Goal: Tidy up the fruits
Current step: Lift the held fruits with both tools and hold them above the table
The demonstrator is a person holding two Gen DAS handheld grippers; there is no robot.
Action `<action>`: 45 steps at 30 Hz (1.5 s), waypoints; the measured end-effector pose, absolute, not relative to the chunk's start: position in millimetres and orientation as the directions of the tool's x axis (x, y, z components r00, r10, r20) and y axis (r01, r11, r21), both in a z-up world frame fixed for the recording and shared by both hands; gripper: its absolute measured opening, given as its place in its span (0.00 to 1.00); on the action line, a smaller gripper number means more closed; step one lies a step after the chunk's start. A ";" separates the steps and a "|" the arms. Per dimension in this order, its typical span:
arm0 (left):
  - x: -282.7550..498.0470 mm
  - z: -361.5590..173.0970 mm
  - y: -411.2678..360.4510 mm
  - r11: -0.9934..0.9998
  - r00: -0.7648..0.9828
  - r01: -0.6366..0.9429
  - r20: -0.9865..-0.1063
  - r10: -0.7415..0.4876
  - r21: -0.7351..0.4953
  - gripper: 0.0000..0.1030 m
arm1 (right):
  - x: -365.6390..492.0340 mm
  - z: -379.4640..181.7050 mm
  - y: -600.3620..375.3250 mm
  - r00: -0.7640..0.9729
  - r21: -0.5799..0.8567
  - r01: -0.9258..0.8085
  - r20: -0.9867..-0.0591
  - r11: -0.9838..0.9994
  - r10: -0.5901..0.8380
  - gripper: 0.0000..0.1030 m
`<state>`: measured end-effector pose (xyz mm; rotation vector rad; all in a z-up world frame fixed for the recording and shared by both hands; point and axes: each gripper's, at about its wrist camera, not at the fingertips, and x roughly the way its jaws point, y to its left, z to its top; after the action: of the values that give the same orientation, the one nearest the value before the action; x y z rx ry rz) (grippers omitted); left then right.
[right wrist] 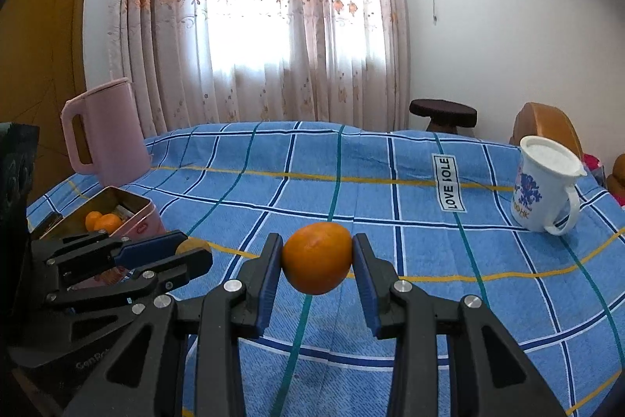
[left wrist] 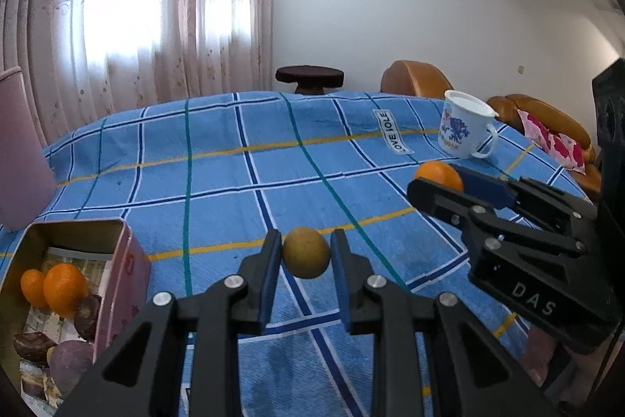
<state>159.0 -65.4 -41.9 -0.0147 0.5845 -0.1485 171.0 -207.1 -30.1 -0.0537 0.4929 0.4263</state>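
Your left claw (left wrist: 306,256) is clenched on a small yellow-green fruit (left wrist: 306,252), its blue pads pressing both sides and the fruit lifted clear of the blue checked cloth (left wrist: 218,178) covering the desk. Your right claw (right wrist: 317,258) is grasping an orange (right wrist: 317,256) the same way, also off the cloth. In the left wrist view the right claw sits at about 3 o'clock from the left one, well apart from it. The pink tin (left wrist: 125,260) lies at 8 o'clock in that view, open, with two oranges (left wrist: 64,290) and some dark, purplish fruits (left wrist: 70,358) inside. A white mug (right wrist: 547,190) with a blue print stands at 2 o'clock in the right wrist view, and a pink jug (right wrist: 105,131) at 10 o'clock, just behind the tin.
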 end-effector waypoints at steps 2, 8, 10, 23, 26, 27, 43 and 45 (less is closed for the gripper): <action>157.3 -41.2 -65.7 0.989 0.828 0.134 -0.542 -0.142 -0.055 0.26 | 169.6 -29.4 -207.6 0.799 0.051 -0.411 -0.462 0.910 0.386 0.37; 150.9 -38.8 -65.8 0.991 0.845 0.125 -0.518 -0.132 -0.049 0.26 | 164.9 -27.0 -207.9 0.811 0.043 -0.412 -0.438 0.910 0.388 0.37; 148.4 -37.7 -65.6 0.992 0.852 0.121 -0.507 -0.127 -0.045 0.26 | 162.3 -26.0 -207.9 0.816 0.040 -0.413 -0.427 0.910 0.390 0.37; 137.8 -33.1 -65.7 0.994 0.885 0.102 -0.453 -0.103 -0.026 0.26 | 150.7 -22.3 -209.3 0.836 0.024 -0.421 -0.377 0.907 0.398 0.37; 135.5 -32.3 -65.1 0.995 0.892 0.096 -0.441 -0.097 -0.024 0.26 | 148.1 -21.8 -209.4 0.841 0.020 -0.422 -0.365 0.906 0.399 0.37; 134.5 -32.0 -65.2 0.995 0.895 0.096 -0.435 -0.096 -0.023 0.26 | 147.0 -21.5 -209.5 0.843 0.018 -0.422 -0.360 0.906 0.400 0.37; 116.7 -25.7 -67.0 0.997 0.935 0.073 -0.348 -0.067 0.004 0.26 | 131.7 -17.8 -210.3 0.862 -0.006 -0.432 -0.298 0.902 0.411 0.37; 115.9 -25.4 -65.9 0.997 0.936 0.073 -0.345 -0.067 0.002 0.26 | 129.7 -17.7 -210.8 0.863 -0.006 -0.432 -0.294 0.902 0.411 0.37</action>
<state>115.9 -65.9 -25.4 0.0152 0.3523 -0.0716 129.7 -210.8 -17.7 -0.0724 0.2921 0.4423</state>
